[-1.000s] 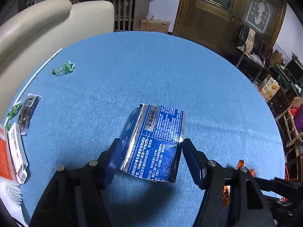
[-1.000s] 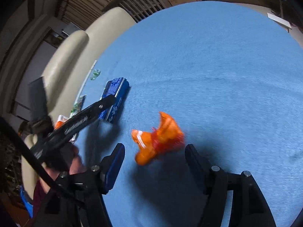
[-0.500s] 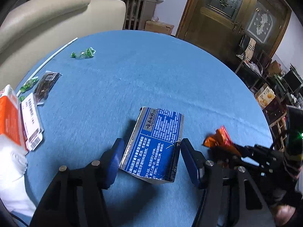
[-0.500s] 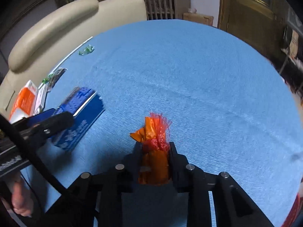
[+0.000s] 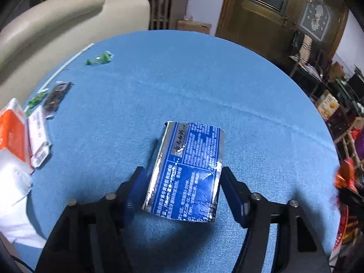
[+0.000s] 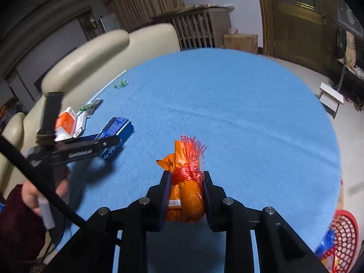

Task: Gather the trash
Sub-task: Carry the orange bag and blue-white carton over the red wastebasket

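The left gripper (image 5: 182,182) holds a flattened blue carton (image 5: 187,173) at lower centre of its view, one pad pressed on each long edge, fingers partly spread to the carton's width, its far end jutting out over the blue tablecloth (image 5: 204,79). The right gripper (image 6: 185,195) is clamped tight on an orange packet (image 6: 185,193) at lower centre of the right wrist view; the packet's red fringed top sticks up above the fingers, and its lower end is hidden between the pads. In the same view the left gripper sits at middle left, with a hand (image 6: 34,195) and dark red sleeve cut off by the frame edge. Along the cloth's left rim lie an orange box (image 5: 10,134), a dark wrapper (image 5: 55,95) and green scraps (image 5: 100,58), all blurred. A red basket (image 6: 343,234) shows partly at lower right.
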Motion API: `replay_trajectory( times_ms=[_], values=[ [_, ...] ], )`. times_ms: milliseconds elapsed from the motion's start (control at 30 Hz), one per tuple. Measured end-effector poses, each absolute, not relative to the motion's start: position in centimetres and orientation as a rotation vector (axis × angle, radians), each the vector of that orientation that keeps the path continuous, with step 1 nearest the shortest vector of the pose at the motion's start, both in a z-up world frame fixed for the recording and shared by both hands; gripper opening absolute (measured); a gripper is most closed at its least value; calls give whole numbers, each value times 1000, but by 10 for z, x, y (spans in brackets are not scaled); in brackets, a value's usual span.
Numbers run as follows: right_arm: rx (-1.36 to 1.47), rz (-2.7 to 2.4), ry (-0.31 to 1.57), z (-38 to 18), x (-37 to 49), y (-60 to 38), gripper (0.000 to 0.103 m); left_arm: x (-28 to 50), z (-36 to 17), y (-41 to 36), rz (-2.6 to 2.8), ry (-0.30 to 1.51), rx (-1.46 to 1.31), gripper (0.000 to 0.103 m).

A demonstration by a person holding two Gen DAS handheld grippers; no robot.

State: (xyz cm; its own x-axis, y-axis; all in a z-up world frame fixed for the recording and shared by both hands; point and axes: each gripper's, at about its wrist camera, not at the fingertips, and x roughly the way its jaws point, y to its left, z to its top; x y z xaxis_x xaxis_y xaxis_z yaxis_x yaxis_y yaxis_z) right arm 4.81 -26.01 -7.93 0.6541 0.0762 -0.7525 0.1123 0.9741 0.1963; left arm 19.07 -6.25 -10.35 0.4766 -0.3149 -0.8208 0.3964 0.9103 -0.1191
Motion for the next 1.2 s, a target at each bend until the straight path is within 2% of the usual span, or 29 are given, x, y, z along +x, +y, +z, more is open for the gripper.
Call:
replay_trajectory(
  times_ms=[200, 400, 567, 833, 1200],
  values=[
    [253, -33, 791, -65, -9, -274, 28, 153, -61, -73, -424, 877, 99, 64],
    [268, -47, 735, -46, -45, -282, 28, 83, -9, -106, -430, 732, 194, 64],
    [274, -58, 692, -31, -74, -285, 28, 32, 14, -129, -445, 662, 275, 64],
    [278, -96, 648, -23, -118, -291, 28, -27, 33, -155, -494, 625, 338, 64],
    [340, -134, 600, -18, -155, -311, 28, -55, 32, -178, -534, 622, 382, 64]
  ],
)
